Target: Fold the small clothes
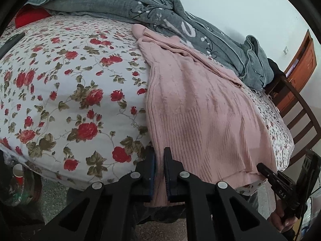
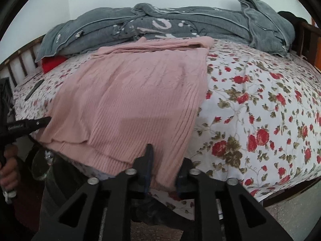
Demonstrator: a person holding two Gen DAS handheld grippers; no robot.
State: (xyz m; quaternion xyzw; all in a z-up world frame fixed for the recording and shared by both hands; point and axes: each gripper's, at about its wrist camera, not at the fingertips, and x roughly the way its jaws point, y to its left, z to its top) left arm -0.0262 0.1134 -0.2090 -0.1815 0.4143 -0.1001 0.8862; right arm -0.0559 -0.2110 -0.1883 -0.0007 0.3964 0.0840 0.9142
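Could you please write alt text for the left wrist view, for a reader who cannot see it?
The left gripper is shut on the near hem of a pink ribbed sweater lying on a rose-print bedsheet. The right gripper meets the hem's other corner at right. A rumpled grey quilt lies behind.

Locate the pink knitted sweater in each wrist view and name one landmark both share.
Left wrist: pink sweater runs center to lower right, hem at the left gripper.
Right wrist: pink sweater fills center-left, hem at the right gripper.
Shared landmark: grey quilt behind it.
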